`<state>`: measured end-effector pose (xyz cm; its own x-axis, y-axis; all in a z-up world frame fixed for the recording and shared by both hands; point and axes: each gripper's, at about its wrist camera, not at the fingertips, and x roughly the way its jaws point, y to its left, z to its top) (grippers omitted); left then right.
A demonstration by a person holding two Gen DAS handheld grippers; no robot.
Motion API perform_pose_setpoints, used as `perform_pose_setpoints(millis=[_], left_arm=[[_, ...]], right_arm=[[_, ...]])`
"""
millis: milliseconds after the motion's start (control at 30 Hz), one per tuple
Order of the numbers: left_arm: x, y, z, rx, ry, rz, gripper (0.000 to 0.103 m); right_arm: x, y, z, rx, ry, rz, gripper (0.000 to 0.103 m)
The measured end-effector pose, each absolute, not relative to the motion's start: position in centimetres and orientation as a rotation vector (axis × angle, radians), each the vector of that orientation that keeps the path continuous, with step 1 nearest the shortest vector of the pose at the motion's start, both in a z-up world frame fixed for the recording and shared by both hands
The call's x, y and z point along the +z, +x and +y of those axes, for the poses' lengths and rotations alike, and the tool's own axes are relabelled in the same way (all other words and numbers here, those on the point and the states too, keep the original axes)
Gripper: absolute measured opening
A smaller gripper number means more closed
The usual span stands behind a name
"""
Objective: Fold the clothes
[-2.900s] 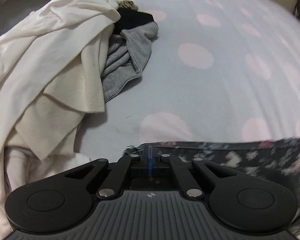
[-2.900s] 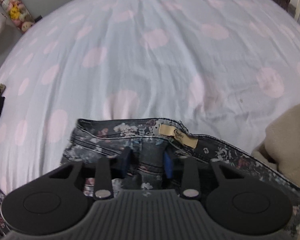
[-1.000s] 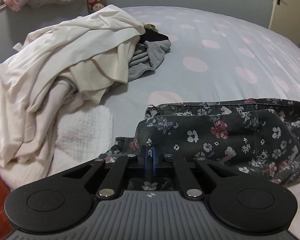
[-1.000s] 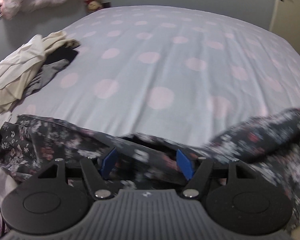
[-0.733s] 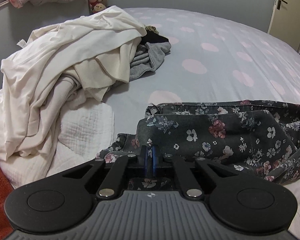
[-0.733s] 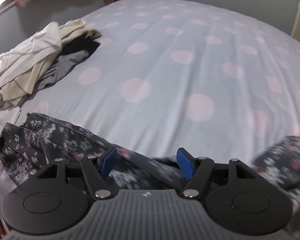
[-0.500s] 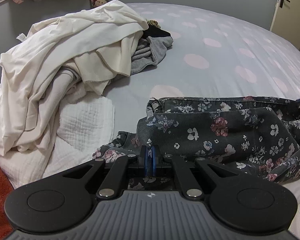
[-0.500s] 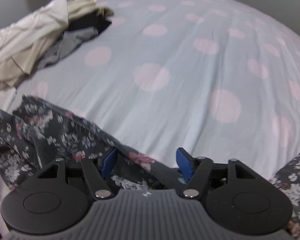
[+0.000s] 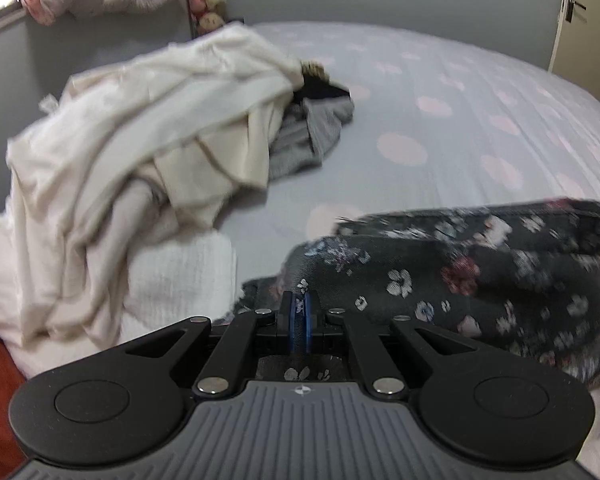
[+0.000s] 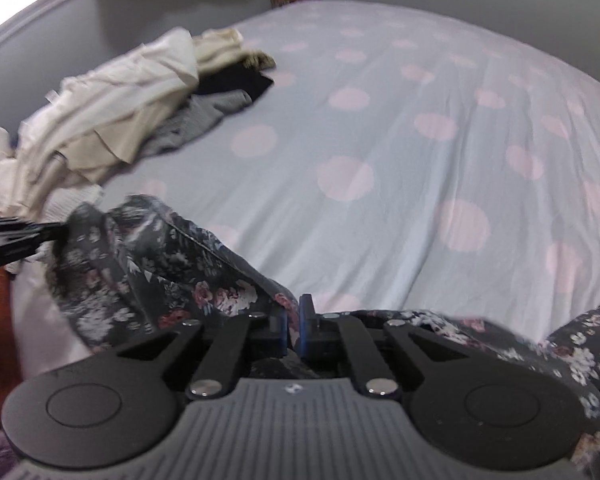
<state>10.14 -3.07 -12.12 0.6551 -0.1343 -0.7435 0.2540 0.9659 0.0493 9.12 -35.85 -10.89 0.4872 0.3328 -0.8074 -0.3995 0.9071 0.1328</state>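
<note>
Item: floral garment (image 9: 460,276), dark, lying rumpled along the near edge of the polka-dot bed (image 10: 380,140). Your left claw (image 9: 299,312) was clenched on one end; your right claw (image 10: 293,326) was pinched on its upper edge. Step, as judged: regrasping to spread it. Next you probably needed to pull both ends apart, flat, clear of the cream clothes pile (image 9: 140,128).
</note>
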Motion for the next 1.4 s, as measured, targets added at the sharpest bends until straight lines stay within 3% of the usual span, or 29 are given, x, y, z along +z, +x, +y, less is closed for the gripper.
perform_pose_setpoints(millis=[300, 767, 833, 933, 1000, 1067, 1200, 1400], left_arm=[[-9.8, 11.9, -3.0, -0.135, 0.187, 0.744, 0.0], [-11.2, 10.2, -3.4, -0.21, 0.189, 0.819, 0.0], [-11.2, 9.8, -3.7, -0.219, 0.188, 0.822, 0.005], [-11.0, 9.3, -4.2, -0.234, 0.181, 0.824, 0.016], [-10.7, 8.8, -4.5, -0.245, 0.173, 0.822, 0.02], [-10.4, 8.5, -5.0, -0.255, 0.172, 0.82, 0.025], [-9.9, 8.0, -5.8, -0.281, 0.164, 0.818, 0.039], [-9.5, 7.7, -6.6, -0.311, 0.143, 0.826, 0.04]], right_arm=[[-6.7, 4.0, -38.6, 0.506, 0.007, 0.924, 0.006], [-13.6, -1.4, -39.0, 0.543, -0.024, 1.231, 0.006], [-13.8, -1.5, -39.0, 0.532, -0.025, 1.225, 0.006], [-13.2, -1.3, -39.2, 0.543, 0.006, 1.208, 0.014], [-12.7, -1.6, -39.1, 0.558, 0.008, 1.189, 0.031], [-12.1, -1.8, -38.9, 0.57, 0.008, 1.168, 0.038], [-10.8, -2.0, -38.7, 0.549, 0.025, 1.103, 0.044], [-9.1, -1.3, -38.9, 0.526, 0.081, 1.001, 0.05]])
